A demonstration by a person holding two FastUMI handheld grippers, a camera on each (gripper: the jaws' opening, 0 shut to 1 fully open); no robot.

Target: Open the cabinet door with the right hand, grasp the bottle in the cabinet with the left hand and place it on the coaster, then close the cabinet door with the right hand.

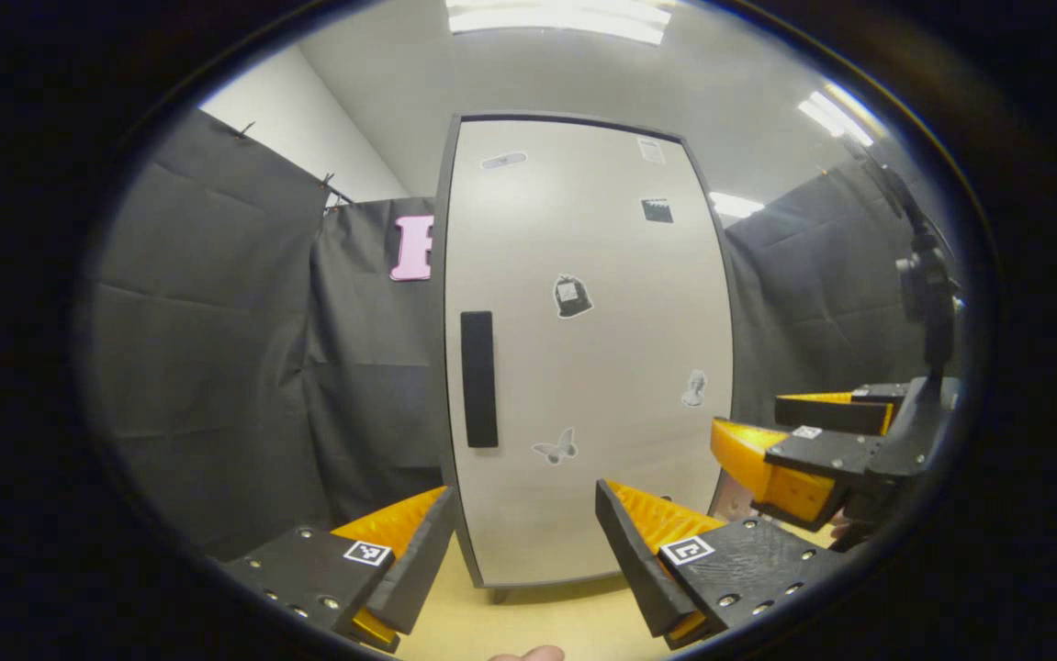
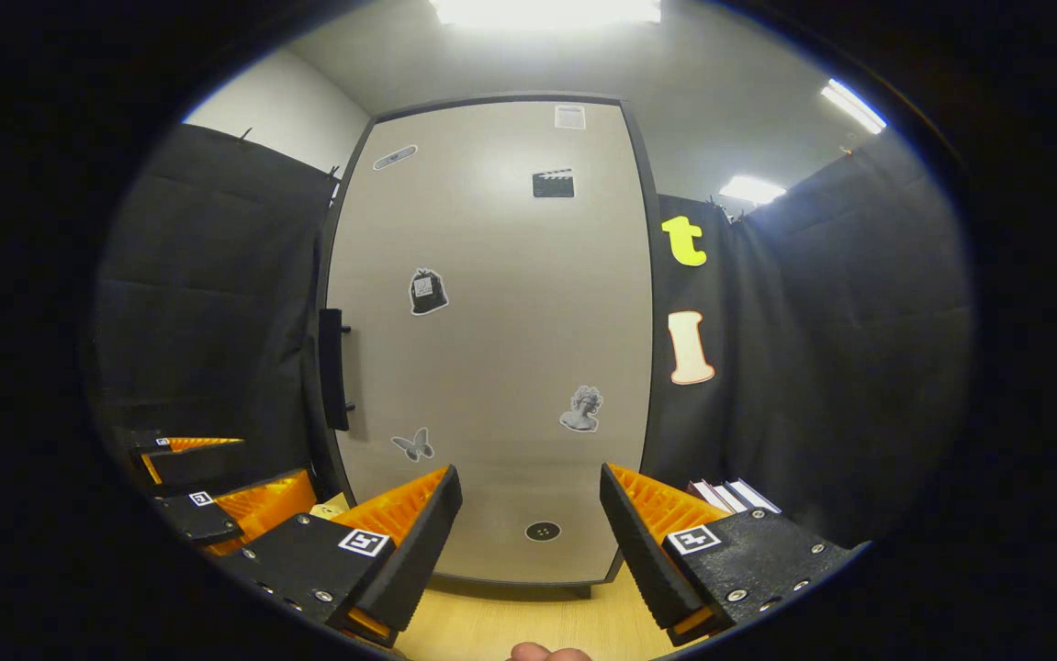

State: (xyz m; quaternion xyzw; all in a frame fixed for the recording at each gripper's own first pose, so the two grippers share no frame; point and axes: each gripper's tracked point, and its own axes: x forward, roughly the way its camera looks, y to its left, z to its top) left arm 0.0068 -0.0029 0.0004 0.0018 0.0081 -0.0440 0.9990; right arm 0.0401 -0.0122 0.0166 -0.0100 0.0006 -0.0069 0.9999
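Black cloth walls enclosed a wooden table (image 1: 583, 615) bearing a pale cabinet, its door (image 1: 583, 349) closed, with a dark handle (image 1: 478, 378) at its left edge. The left gripper (image 1: 523, 537) and right gripper (image 2: 528, 528) faced the door, fingers apart, empty. The bottle lay hidden from view.

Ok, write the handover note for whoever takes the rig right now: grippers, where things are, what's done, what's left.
Left gripper: jaws open, empty, facing the cabinet door.
Right gripper: jaws open, empty, also facing the door, not touching it.
Door is closed; its black handle sits on the door's left edge. The bottle is presumably behind the door; I can't spot the coaster.
Done: nothing.
Left: right gripper opens the door, left takes the bottle to the coaster, right closes the door.
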